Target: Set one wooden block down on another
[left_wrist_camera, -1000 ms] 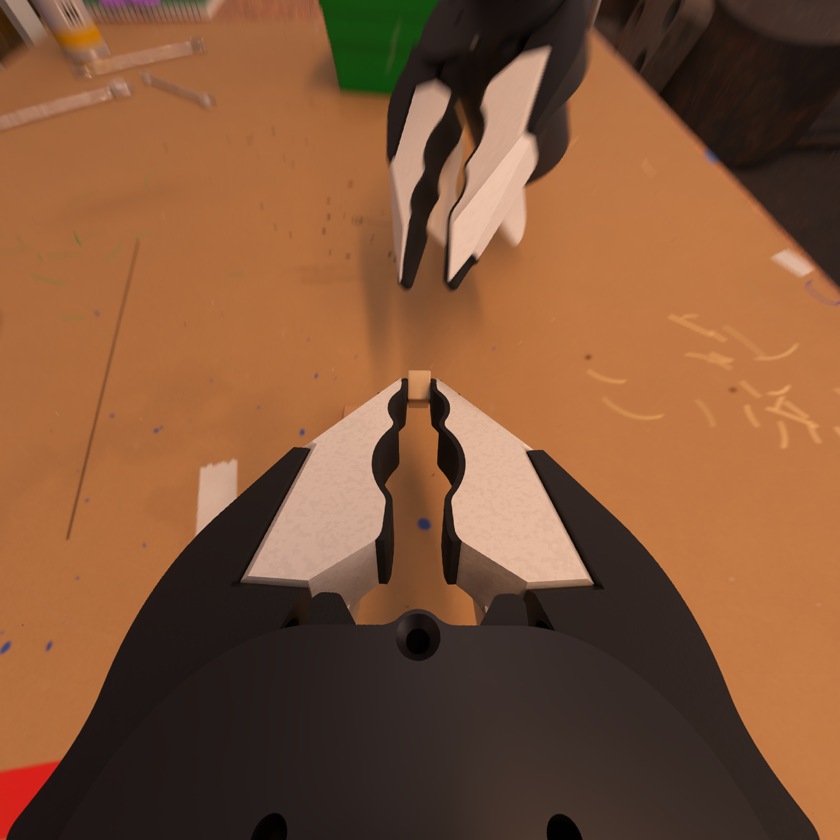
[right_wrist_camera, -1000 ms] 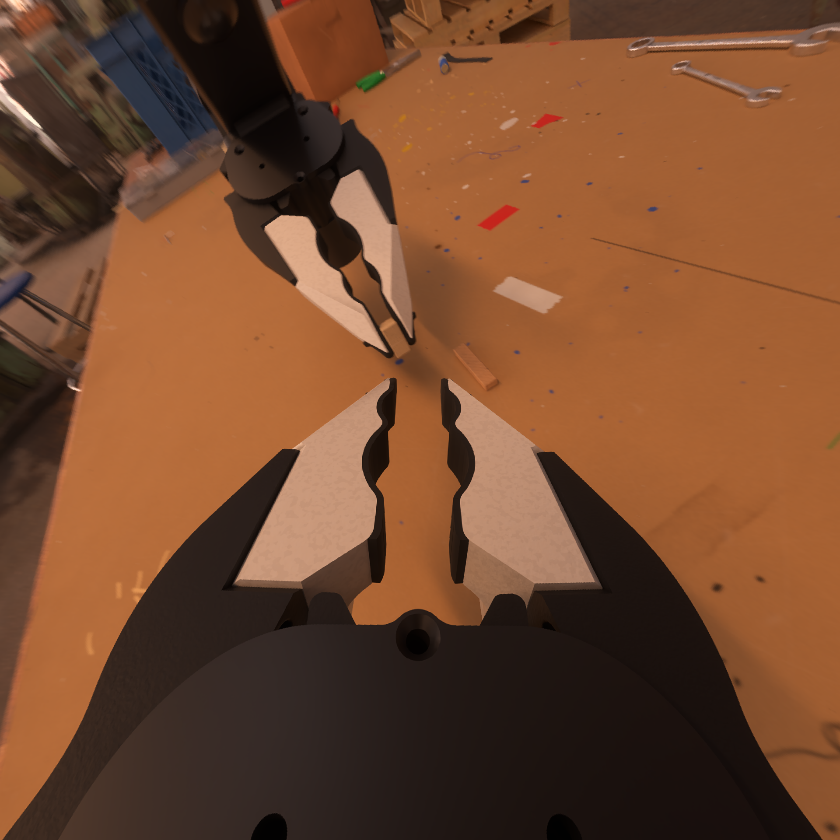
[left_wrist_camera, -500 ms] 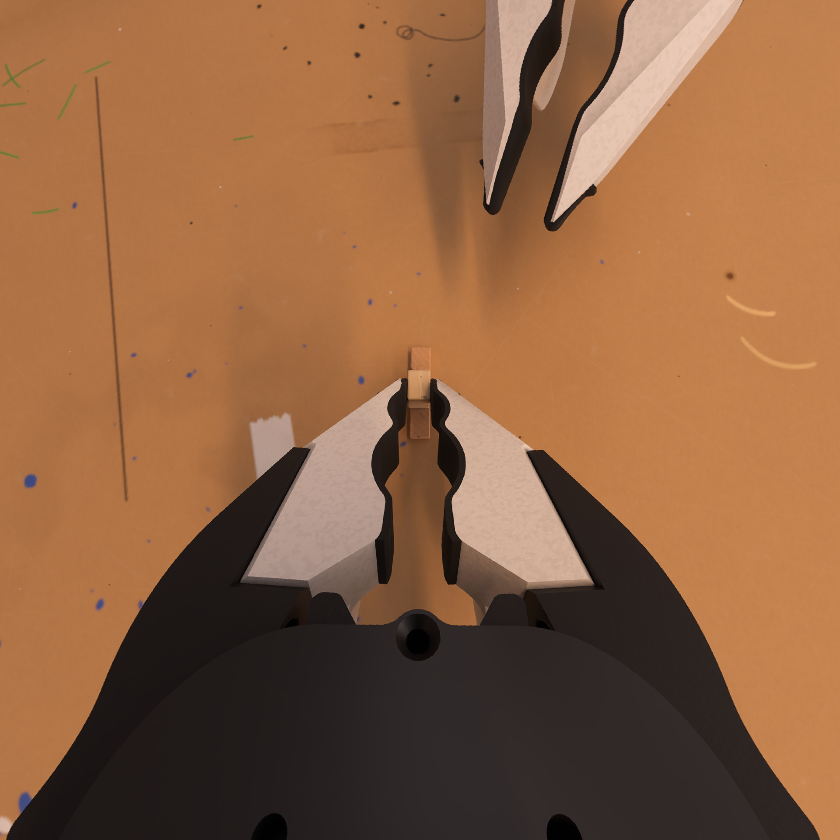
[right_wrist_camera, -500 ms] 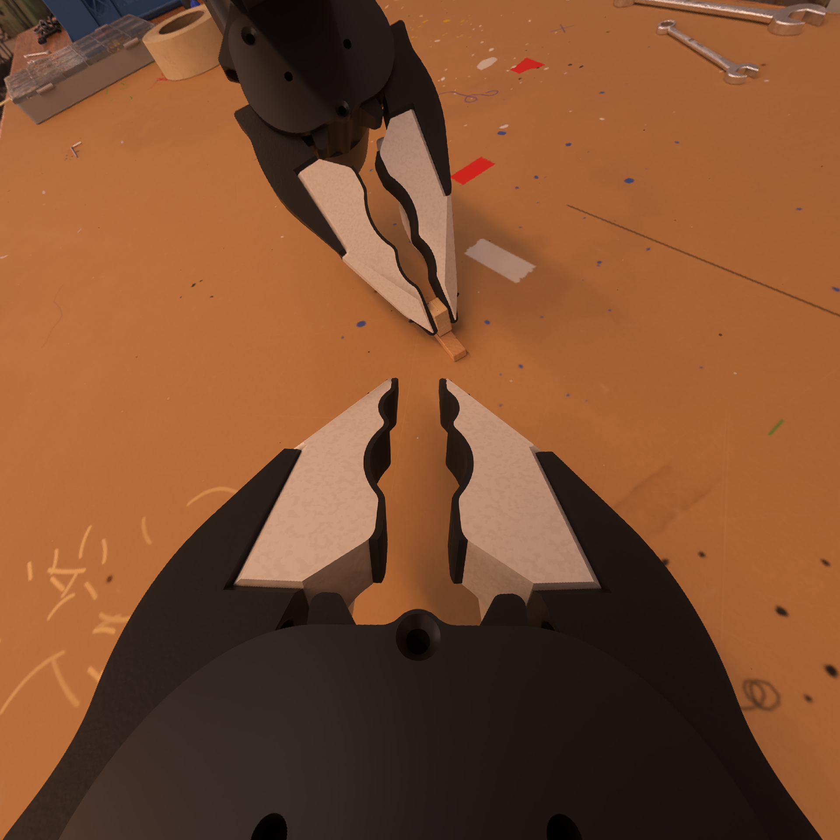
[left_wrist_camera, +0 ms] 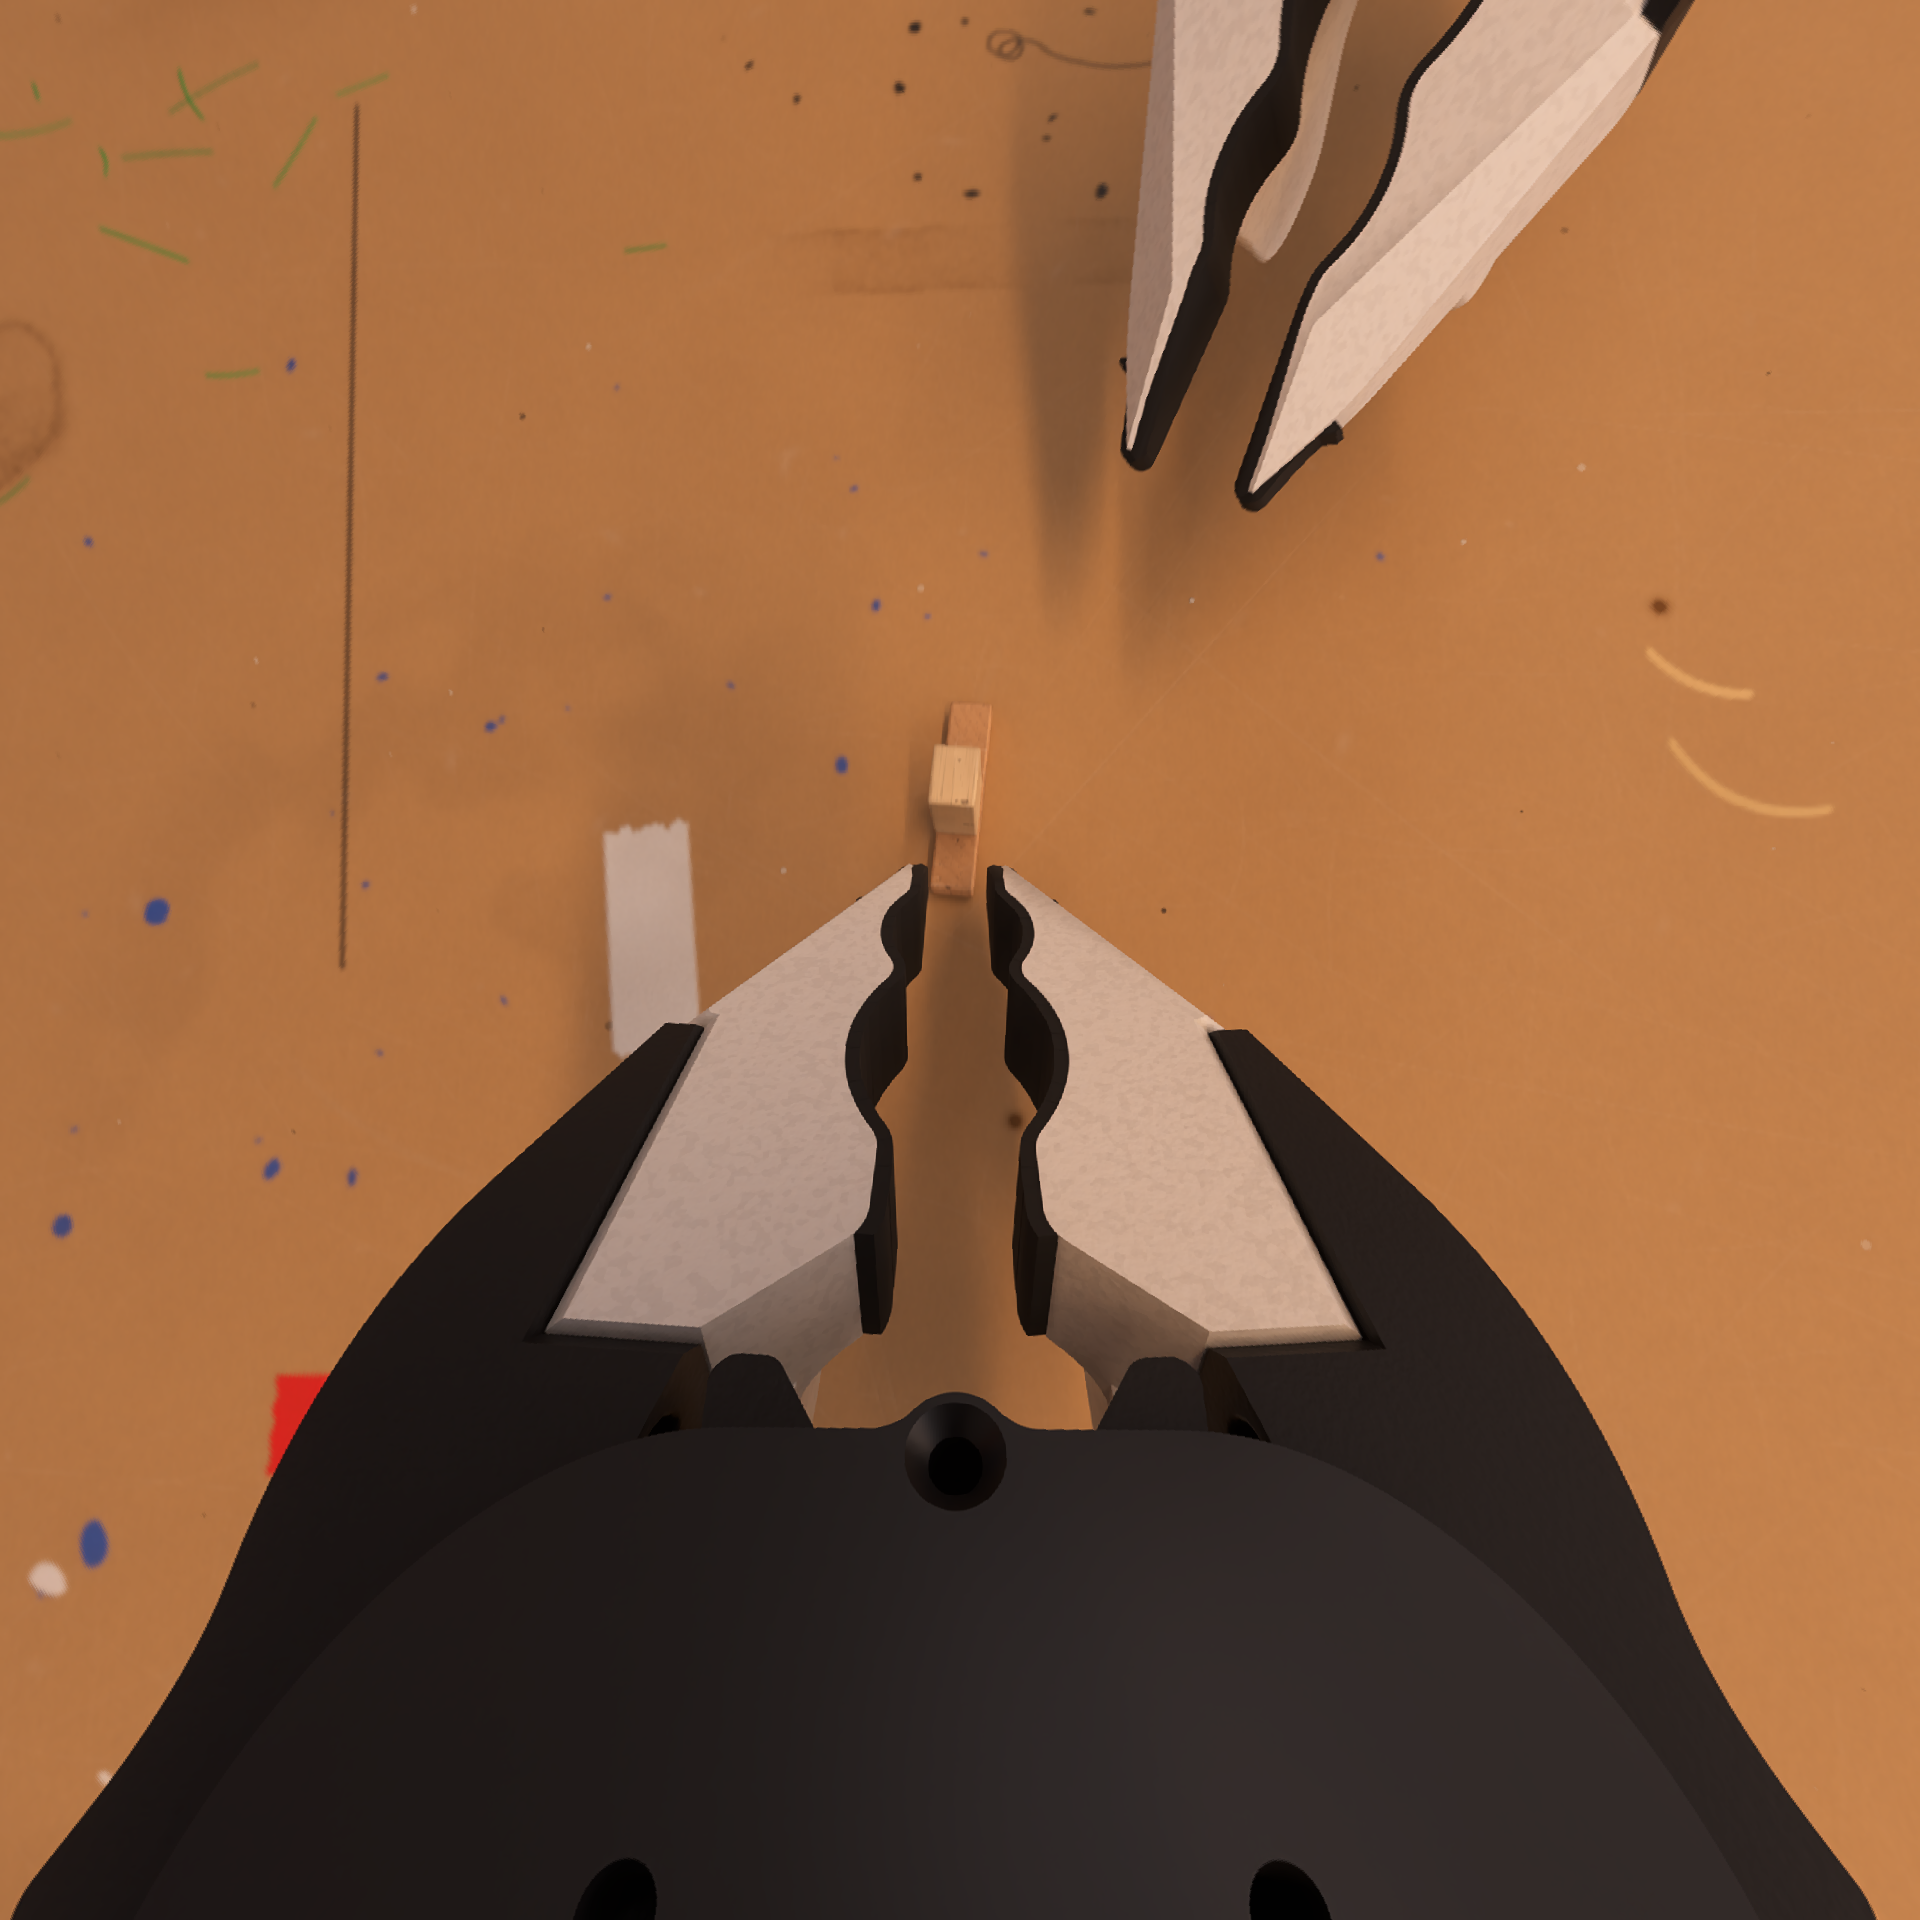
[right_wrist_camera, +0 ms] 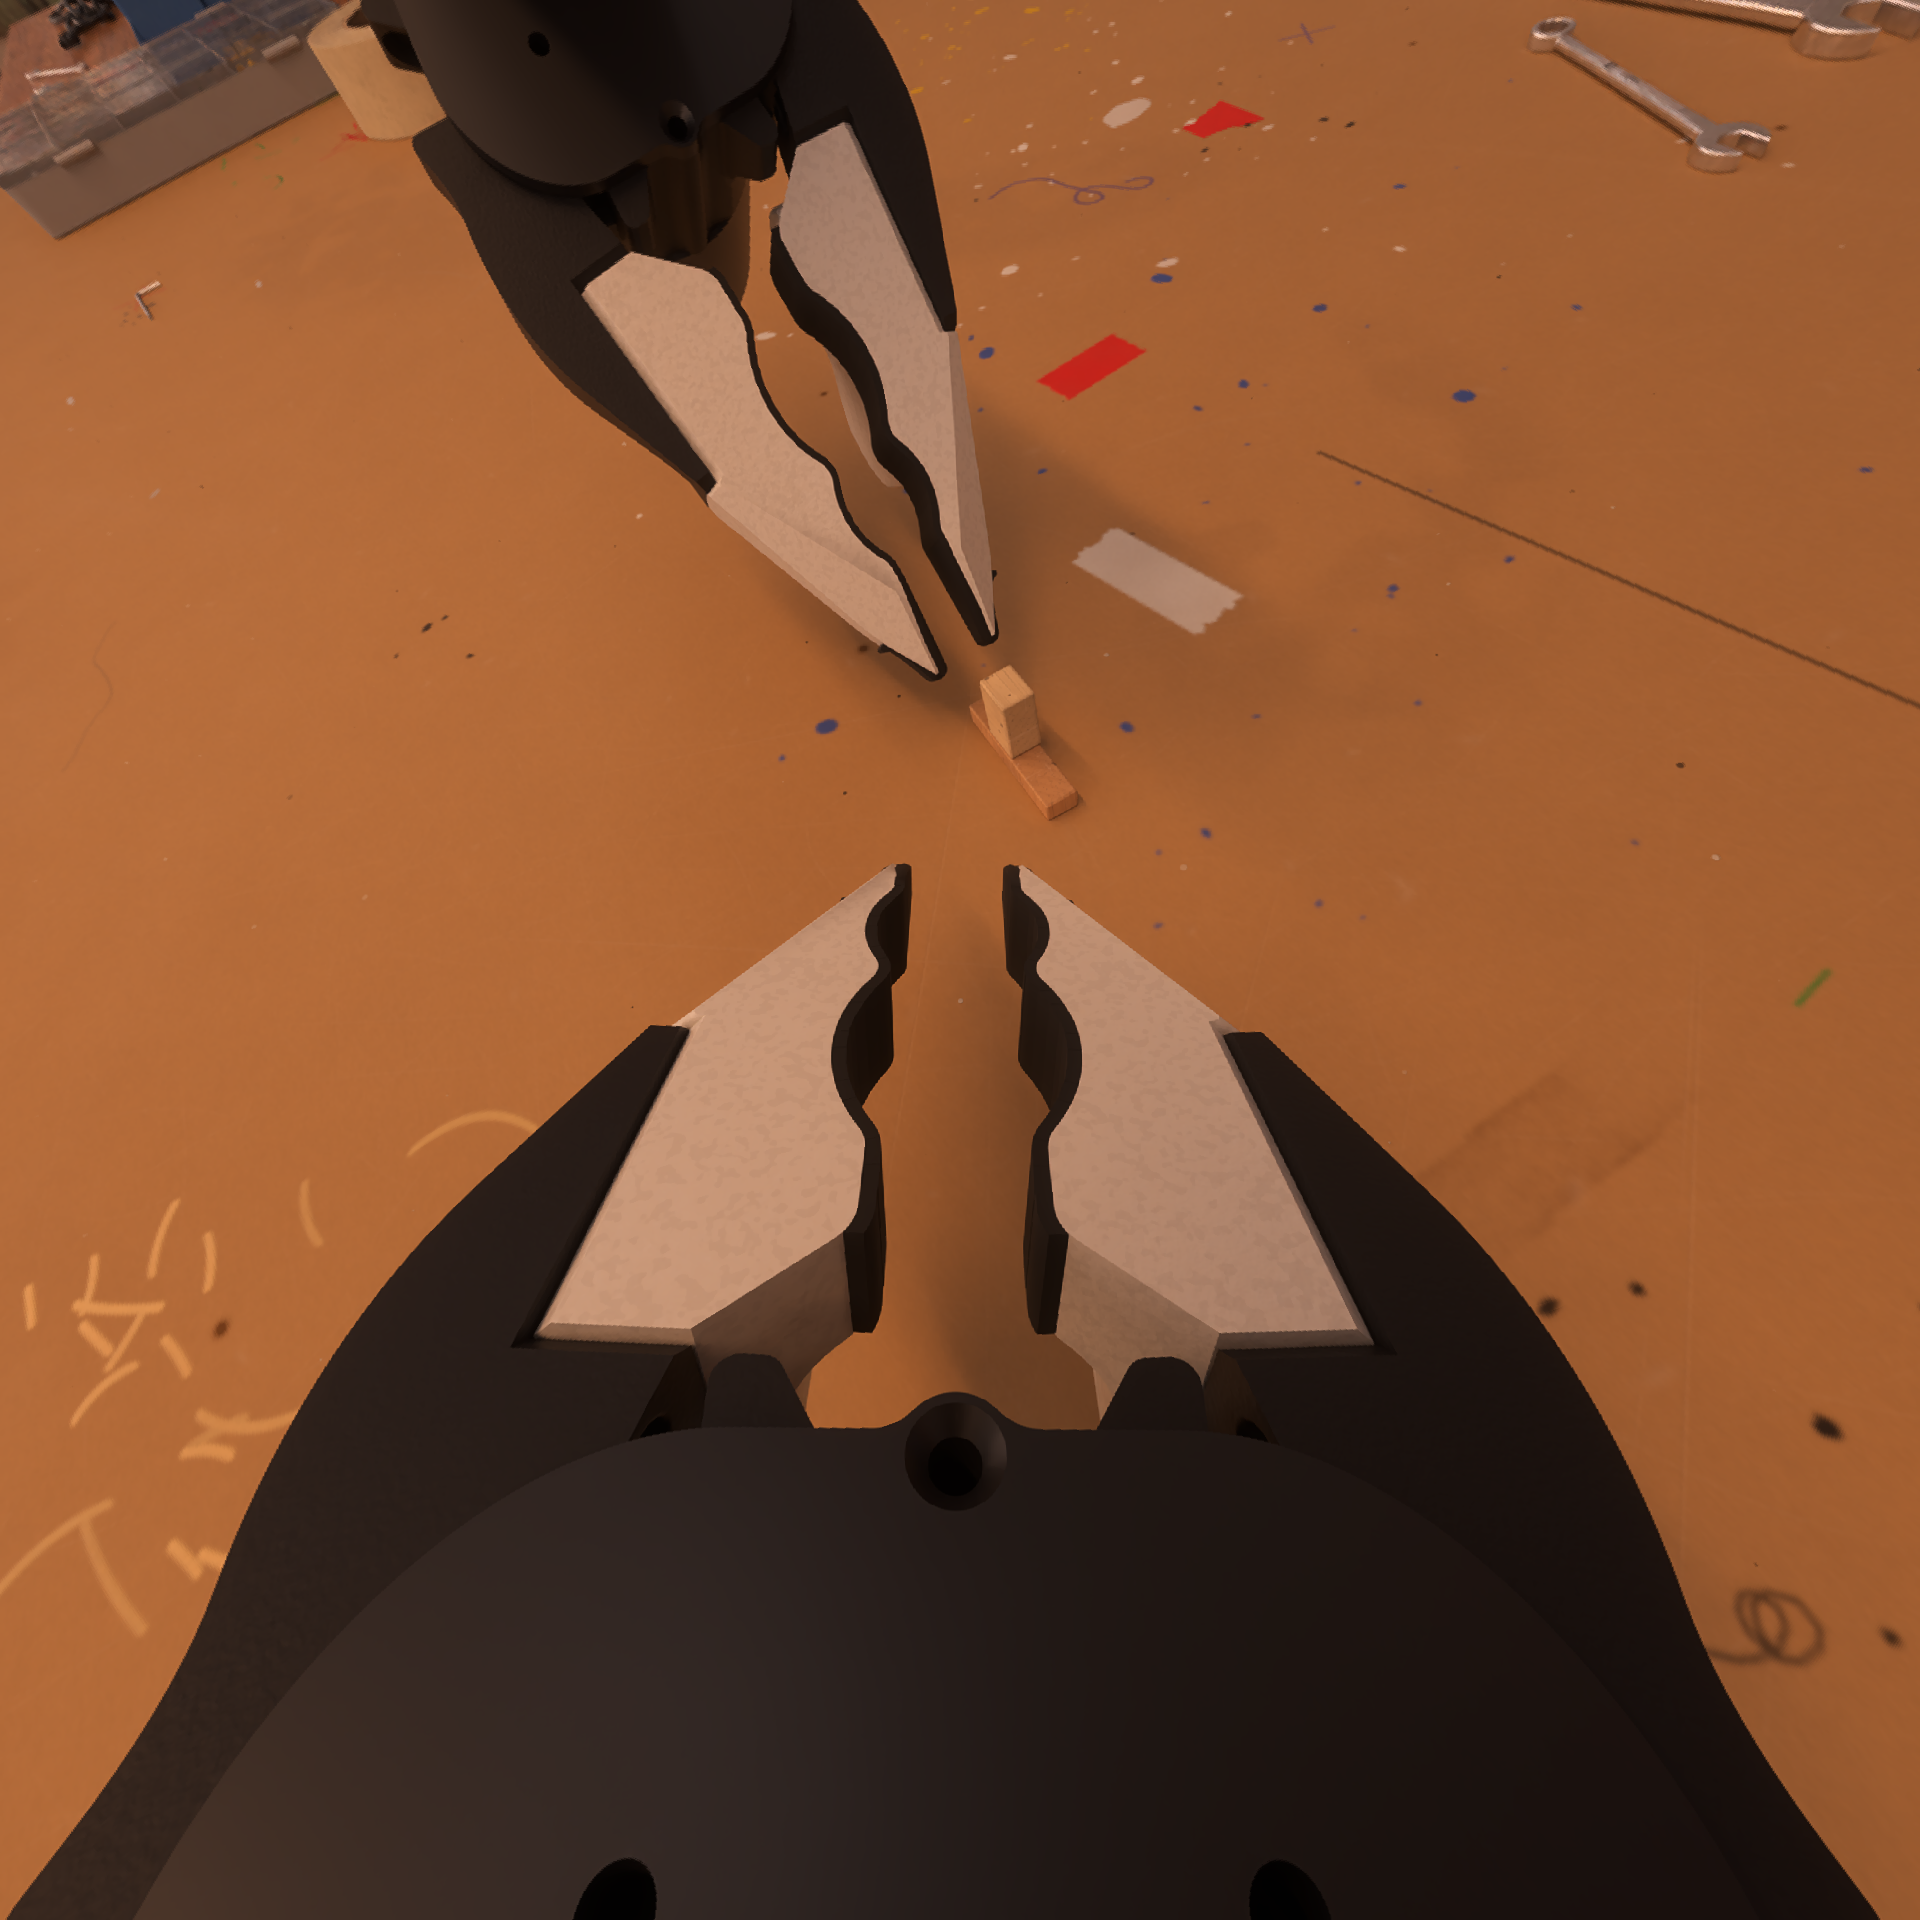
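Observation:
A small pale wooden block stands on a longer flat wooden block that lies on the brown table. Both also show in the right wrist view, the pale block on the flat block. My left gripper is open and empty, with its tips just short of the blocks and touching neither. It also shows in the right wrist view, just above and behind the stack. My right gripper is open and empty, apart from the blocks. It also shows in the left wrist view, at the upper right.
A white tape strip lies left of the stack and shows in the right wrist view too. Red tape pieces, wrenches, a grey box and a tape roll lie farther off.
My left gripper has opened, let go of the pale block and drawn back. The pale block now rests free on the flat block. My right gripper has barely moved.

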